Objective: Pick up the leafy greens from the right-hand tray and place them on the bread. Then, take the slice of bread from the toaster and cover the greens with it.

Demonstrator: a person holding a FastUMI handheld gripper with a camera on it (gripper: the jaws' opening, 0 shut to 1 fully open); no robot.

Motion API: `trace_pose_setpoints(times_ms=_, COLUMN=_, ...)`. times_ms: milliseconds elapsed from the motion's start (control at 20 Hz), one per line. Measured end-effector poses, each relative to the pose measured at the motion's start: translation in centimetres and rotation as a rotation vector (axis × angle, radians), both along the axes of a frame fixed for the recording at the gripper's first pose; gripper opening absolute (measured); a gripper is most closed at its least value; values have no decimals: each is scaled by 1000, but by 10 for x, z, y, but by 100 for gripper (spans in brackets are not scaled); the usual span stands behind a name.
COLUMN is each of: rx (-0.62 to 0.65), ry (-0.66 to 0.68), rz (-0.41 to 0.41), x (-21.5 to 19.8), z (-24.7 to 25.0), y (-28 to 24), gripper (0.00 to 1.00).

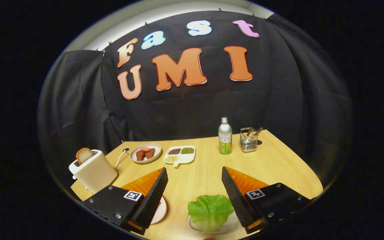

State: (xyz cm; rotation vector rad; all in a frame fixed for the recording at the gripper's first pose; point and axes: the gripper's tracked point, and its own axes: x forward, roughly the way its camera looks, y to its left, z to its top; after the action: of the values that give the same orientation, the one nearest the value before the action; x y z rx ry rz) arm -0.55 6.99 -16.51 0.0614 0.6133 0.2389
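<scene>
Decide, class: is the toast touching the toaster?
Touching. The gripper view shows the toast standing in the slot of the toaster, its lower part sunk inside. The gripper is open, its fingers well short of both.

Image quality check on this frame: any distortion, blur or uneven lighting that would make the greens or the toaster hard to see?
Gripper view: strong fisheye bending at the table edges; light even, shadows soft; leafy greens sharp between the open claw fingers; toaster with its bread slice small but clear; no glare.
</scene>
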Motion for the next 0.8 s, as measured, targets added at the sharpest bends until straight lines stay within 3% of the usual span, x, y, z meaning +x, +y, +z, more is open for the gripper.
trace_pose_setpoints(times_ms=450, rx=-109, ry=203, rz=74, x=-27, z=-60, y=1, gripper=97)
trace_pose_setpoints(times_ms=800, rx=-162, ry=373, rz=57, x=-47, z=-110, y=-15, gripper=97)
